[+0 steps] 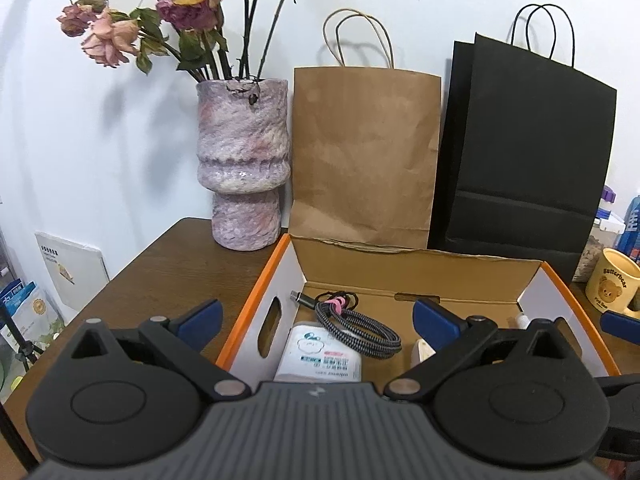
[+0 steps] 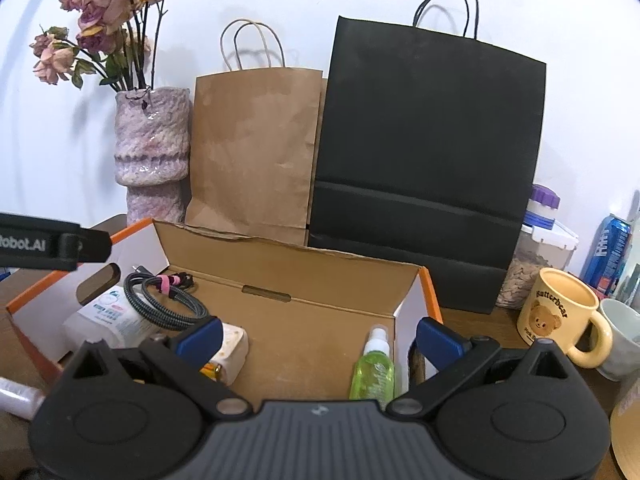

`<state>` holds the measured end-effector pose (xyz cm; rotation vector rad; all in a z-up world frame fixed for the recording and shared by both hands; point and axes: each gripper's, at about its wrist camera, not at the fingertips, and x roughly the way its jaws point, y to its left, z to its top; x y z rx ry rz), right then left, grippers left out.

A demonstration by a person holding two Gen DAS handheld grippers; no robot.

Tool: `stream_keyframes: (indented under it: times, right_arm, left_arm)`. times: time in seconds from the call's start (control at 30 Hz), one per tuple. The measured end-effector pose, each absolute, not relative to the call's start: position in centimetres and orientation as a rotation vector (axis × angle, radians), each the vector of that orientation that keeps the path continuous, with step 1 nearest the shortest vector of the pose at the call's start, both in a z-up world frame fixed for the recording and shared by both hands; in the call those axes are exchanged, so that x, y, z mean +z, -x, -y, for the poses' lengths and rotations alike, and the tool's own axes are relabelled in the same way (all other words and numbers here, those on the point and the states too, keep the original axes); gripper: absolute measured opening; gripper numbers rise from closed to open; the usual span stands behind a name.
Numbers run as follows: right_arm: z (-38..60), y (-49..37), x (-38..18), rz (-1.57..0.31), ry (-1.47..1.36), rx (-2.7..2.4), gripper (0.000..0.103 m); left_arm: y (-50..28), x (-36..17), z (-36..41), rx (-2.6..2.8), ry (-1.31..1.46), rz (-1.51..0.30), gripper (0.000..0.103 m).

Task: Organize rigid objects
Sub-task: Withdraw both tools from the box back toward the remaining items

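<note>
An open cardboard box with an orange rim (image 1: 256,292) (image 2: 430,284) sits on the brown table. Inside lie a coiled braided cable (image 1: 356,326) (image 2: 168,304), a white wipes pack (image 1: 320,356) (image 2: 108,320), a white block (image 2: 234,346) and a green spray bottle (image 2: 374,368). My left gripper (image 1: 316,314) is open and empty above the box's left half. My right gripper (image 2: 318,334) is open and empty above the box's right half. The left gripper's body (image 2: 52,246) shows at the left of the right wrist view.
A purple vase of dried roses (image 1: 244,160) (image 2: 152,148), a brown paper bag (image 1: 364,152) (image 2: 252,148) and a black paper bag (image 1: 524,160) (image 2: 428,160) stand behind the box. A yellow bear mug (image 2: 560,316) (image 1: 610,284), a grey cup (image 2: 624,336), a jar (image 2: 540,248) and a blue can (image 2: 608,252) stand right.
</note>
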<state>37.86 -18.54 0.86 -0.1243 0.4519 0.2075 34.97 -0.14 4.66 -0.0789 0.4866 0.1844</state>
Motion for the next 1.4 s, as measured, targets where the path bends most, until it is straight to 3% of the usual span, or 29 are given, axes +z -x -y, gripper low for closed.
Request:
stream_keyframes:
  times: [0.9, 1.4]
  right_arm:
    - [21.2, -27.7, 0.9, -0.477, 0.089, 0.218, 0.103]
    - [22.9, -22.6, -2.4, -0.579, 0.084, 0.219, 0.103]
  left_arm:
    - [-25.5, 4.3, 1.2, 0.145, 0.047, -0.504, 0.103]
    - [-20.5, 0.4, 0.6, 0.136, 0.035, -0.605, 0.103]
